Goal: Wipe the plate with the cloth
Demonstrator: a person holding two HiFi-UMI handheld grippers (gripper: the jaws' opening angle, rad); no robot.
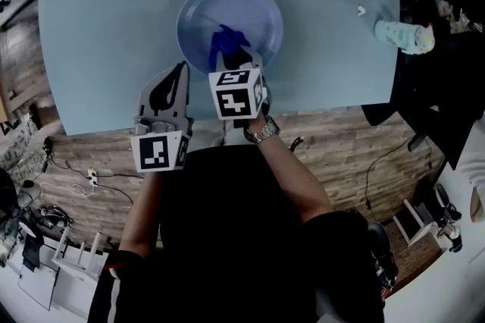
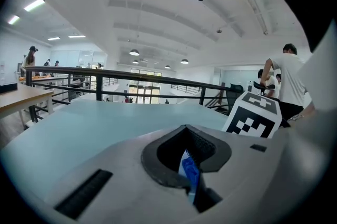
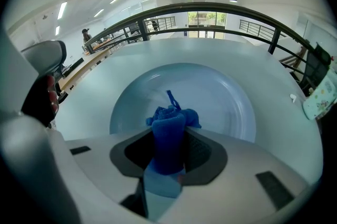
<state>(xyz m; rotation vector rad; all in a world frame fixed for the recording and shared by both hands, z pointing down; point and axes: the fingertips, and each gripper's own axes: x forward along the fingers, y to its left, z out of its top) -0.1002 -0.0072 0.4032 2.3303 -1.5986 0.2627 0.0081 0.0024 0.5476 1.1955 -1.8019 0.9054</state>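
Note:
A pale blue plate (image 1: 258,7) sits on the light blue round table (image 1: 98,26), near its front edge. A crumpled blue cloth (image 1: 226,41) rests on the near part of the plate. My right gripper (image 1: 233,62) is shut on the cloth; in the right gripper view the cloth (image 3: 171,120) stands bunched between the jaws over the plate (image 3: 226,97). My left gripper (image 1: 179,76) is shut and holds nothing. It lies at the table's front edge, left of the plate and apart from it. The left gripper view looks across the bare table, with the gripper (image 2: 187,159) low in the frame.
A pale patterned bottle-like thing (image 1: 404,36) lies at the table's right edge, with a small white object (image 1: 361,10) beside it. The wooden floor (image 1: 341,155) with cables lies below the front edge. People stand far behind a railing (image 2: 121,77).

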